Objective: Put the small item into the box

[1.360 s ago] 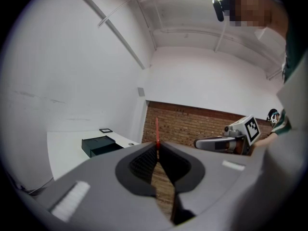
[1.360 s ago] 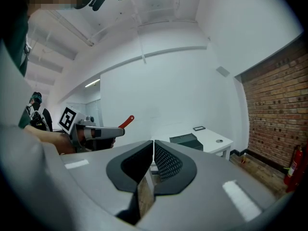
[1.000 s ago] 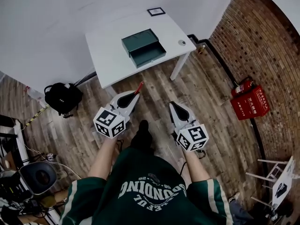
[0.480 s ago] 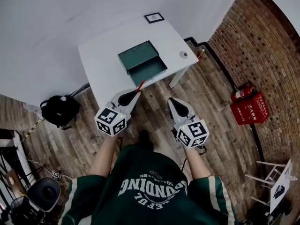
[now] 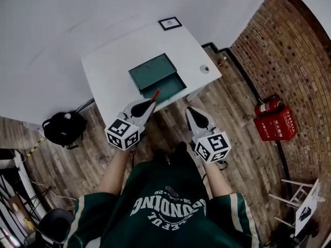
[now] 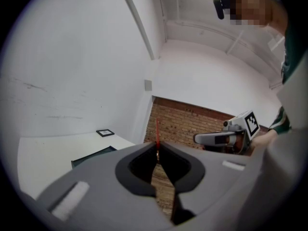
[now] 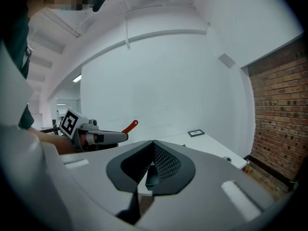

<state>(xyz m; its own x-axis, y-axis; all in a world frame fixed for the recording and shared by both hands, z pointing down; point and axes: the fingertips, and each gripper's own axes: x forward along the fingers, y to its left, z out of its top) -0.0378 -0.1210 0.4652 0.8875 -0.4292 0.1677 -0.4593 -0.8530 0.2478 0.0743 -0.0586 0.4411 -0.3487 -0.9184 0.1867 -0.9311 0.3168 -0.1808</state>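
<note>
Two grippers are held out in front of the person, side by side and apart. The left gripper [image 5: 149, 104] is clamped on the thin red item [image 5: 154, 95]: its jaws are pressed together on the item's lower end, and the rest sticks out past the tips, angled up and forward. The right gripper [image 5: 189, 110] sits to the right of the left one, jaws closed tip to tip with nothing between them.

The green box [image 5: 155, 74] lies ahead of both grippers on the white worktop [image 5: 103, 71]. It is open, with the hollow half on the side nearer the grippers. In the head view the red item's tip lines up with the box's near edge; how high it is above the box I cannot tell.

A small black frame [image 5: 169, 23] sits beyond the box at the worktop's far edge. A small round object [image 5: 205, 68] lies on the worktop ahead and right of the right gripper. A fire extinguisher [image 5: 266, 106] and a red cabinet [image 5: 282, 123] are well off to the right by the brick wall [image 5: 289, 50]. A black bag [image 5: 62, 129] lies on the wooden floor left of the left gripper
</note>
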